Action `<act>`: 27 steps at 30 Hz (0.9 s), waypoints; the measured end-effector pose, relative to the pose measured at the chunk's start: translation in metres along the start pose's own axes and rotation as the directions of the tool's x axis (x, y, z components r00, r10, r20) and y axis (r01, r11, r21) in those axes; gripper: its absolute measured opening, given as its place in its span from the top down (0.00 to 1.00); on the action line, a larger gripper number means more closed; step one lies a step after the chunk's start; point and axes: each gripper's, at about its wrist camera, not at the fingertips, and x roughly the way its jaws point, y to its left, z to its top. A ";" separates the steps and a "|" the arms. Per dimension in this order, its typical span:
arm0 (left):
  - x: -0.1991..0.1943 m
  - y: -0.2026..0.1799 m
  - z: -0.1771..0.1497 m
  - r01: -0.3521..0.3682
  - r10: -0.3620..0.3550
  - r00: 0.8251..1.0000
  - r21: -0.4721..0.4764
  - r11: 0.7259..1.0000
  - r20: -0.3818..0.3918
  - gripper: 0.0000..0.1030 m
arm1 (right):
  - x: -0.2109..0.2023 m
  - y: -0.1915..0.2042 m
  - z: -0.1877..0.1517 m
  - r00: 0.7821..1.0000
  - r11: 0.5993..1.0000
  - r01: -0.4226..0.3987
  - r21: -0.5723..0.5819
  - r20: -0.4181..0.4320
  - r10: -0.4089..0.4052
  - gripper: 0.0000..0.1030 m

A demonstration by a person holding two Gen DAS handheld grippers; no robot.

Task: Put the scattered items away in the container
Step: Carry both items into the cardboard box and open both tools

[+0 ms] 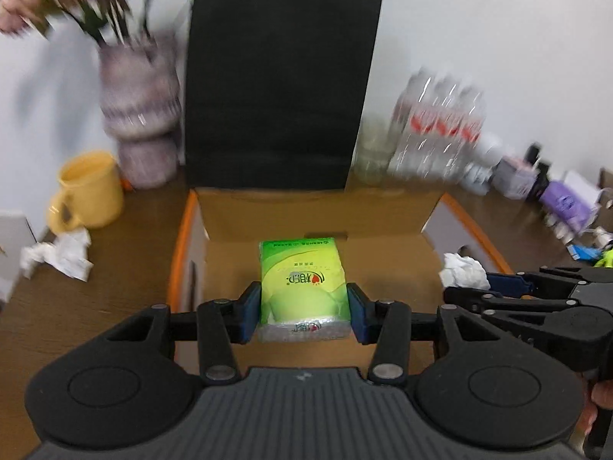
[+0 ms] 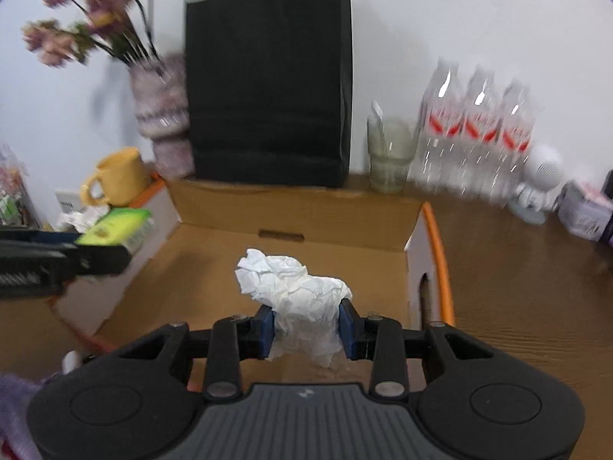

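My left gripper (image 1: 304,312) is shut on a green tissue pack (image 1: 302,283) and holds it over the open cardboard box (image 1: 314,211) with orange edges. My right gripper (image 2: 306,329) is shut on a crumpled white paper ball (image 2: 295,287), held over the same box (image 2: 299,211). In the left wrist view the right gripper (image 1: 498,291) and its paper ball (image 1: 463,272) show at the box's right side. In the right wrist view the left gripper with the green pack (image 2: 115,230) shows at the box's left side.
A yellow mug (image 1: 90,191) and crumpled paper (image 1: 57,257) lie left of the box. A black paper bag (image 1: 279,88) stands behind it, with a flower vase (image 1: 141,115), a glass cup (image 2: 390,157), water bottles (image 2: 475,134) and small items (image 1: 563,199) on the wooden table.
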 end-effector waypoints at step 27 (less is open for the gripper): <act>0.031 0.007 0.007 -0.073 0.064 0.989 -0.064 0.995 -0.135 0.00 | 0.022 0.000 0.006 0.990 0.998 0.006 0.057 -0.138 0.002 0.08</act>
